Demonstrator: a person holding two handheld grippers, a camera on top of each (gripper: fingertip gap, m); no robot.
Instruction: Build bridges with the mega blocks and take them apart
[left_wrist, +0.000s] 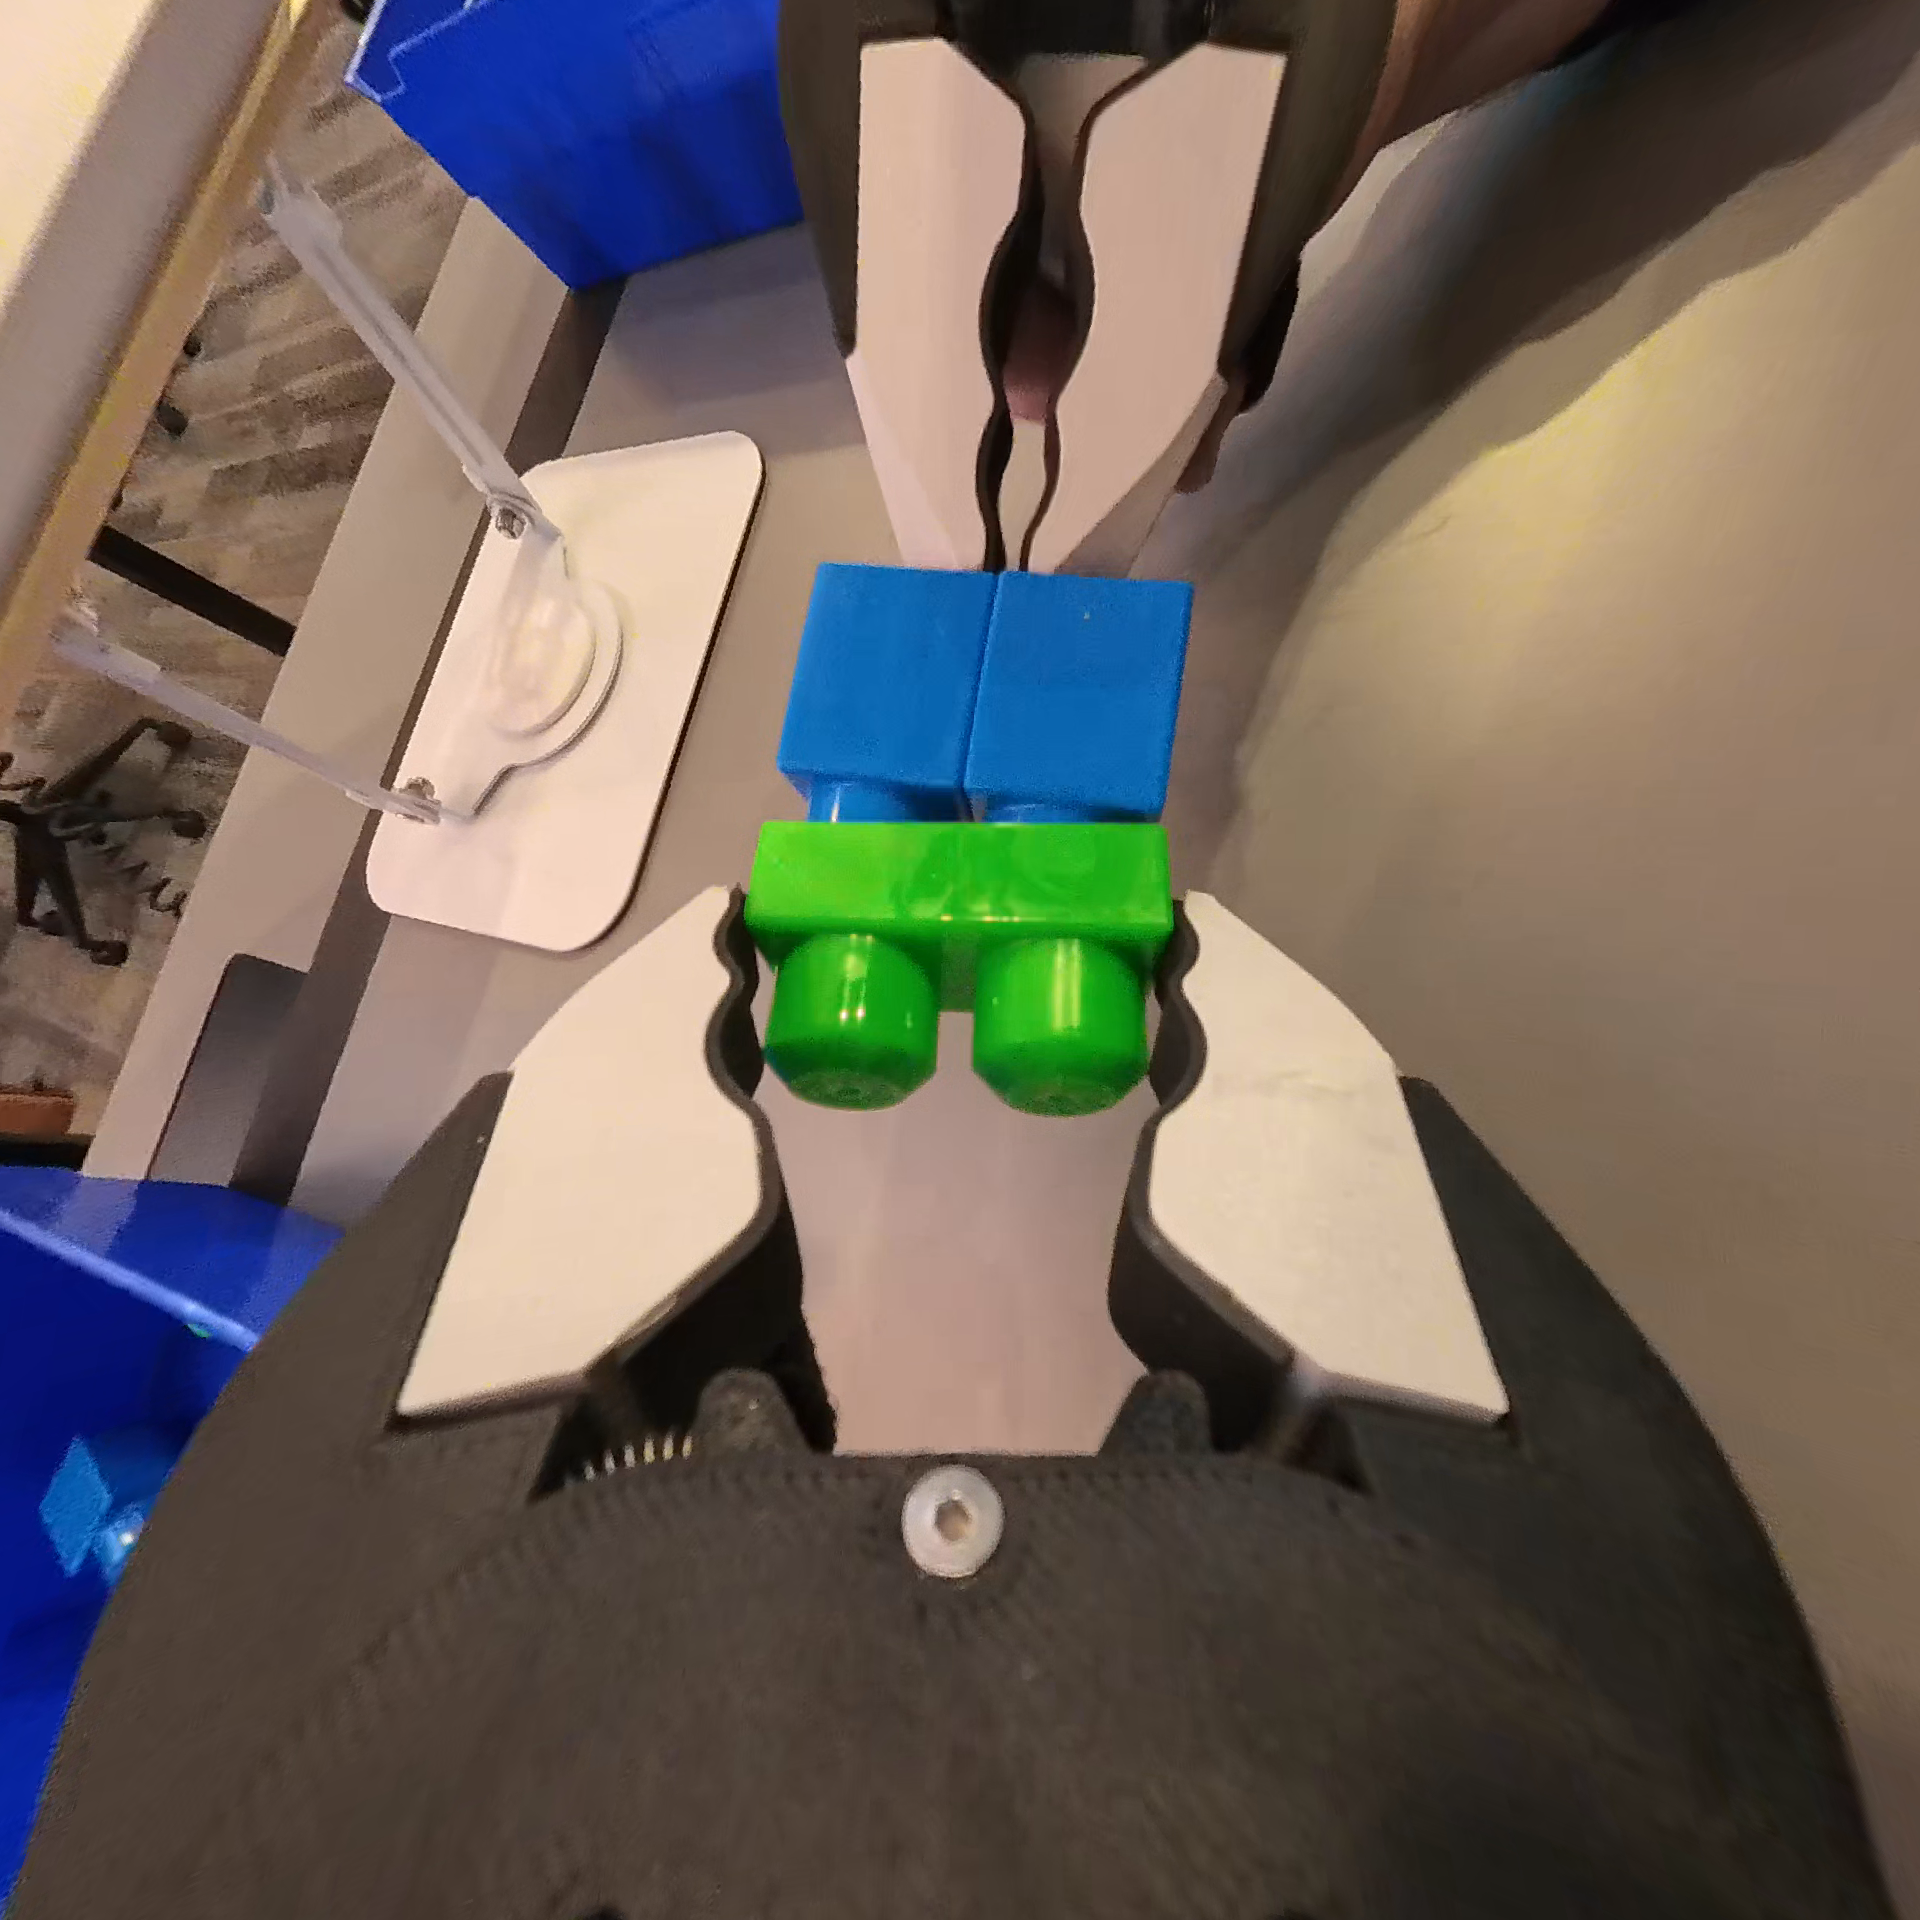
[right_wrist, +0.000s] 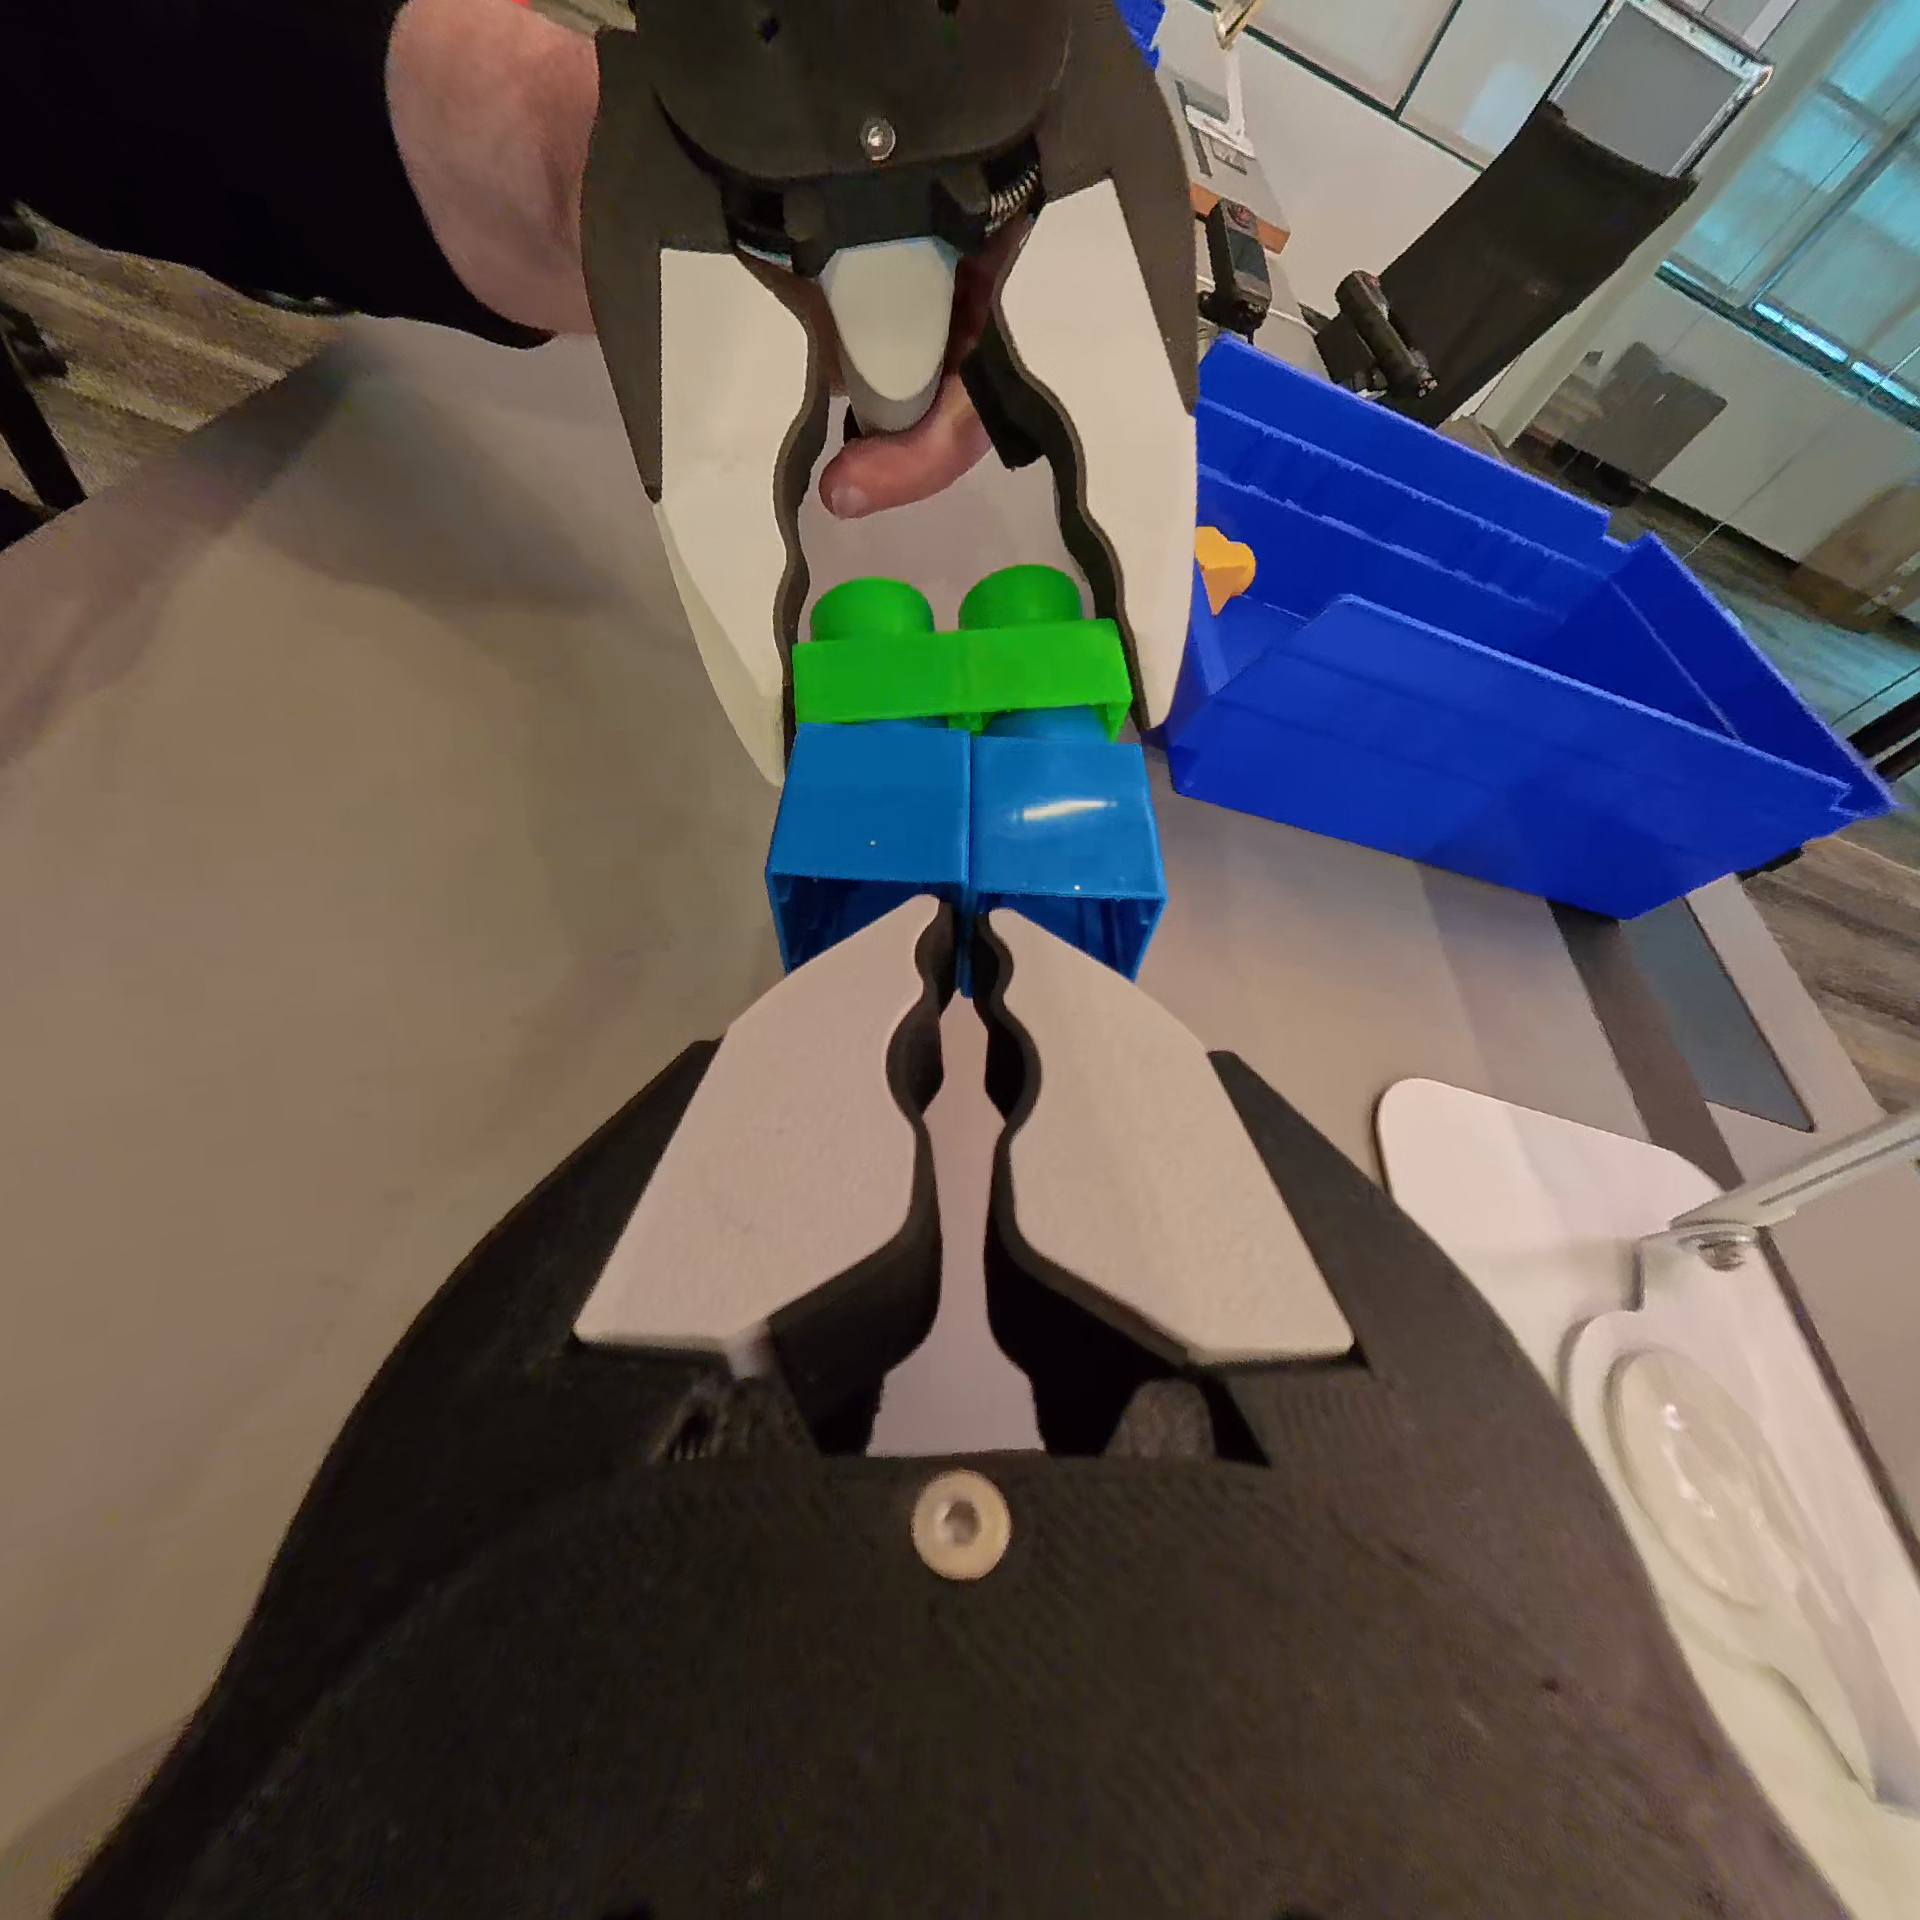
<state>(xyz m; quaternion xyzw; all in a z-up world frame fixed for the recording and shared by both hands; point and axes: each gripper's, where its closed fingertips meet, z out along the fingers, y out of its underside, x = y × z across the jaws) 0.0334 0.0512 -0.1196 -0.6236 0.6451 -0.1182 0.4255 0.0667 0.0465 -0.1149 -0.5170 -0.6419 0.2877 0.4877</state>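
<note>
Held above the grey table, the green block sits clamped by its ends in our left gripper, while our right gripper pinches the touching inner walls of two blue blocks. We judge the plastic light, rigid and glossy; flat sides grip best.

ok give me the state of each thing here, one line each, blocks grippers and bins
green block: clamped by its ends, its underside seated on the blue studs
blue blocks: two side by side, pinched where their inner walls meet
left gripper: closed on the green block
right gripper: nearly shut on the blue walls
blue bin: on the table, an orange block inside
clear stand: upright on its white base
</note>
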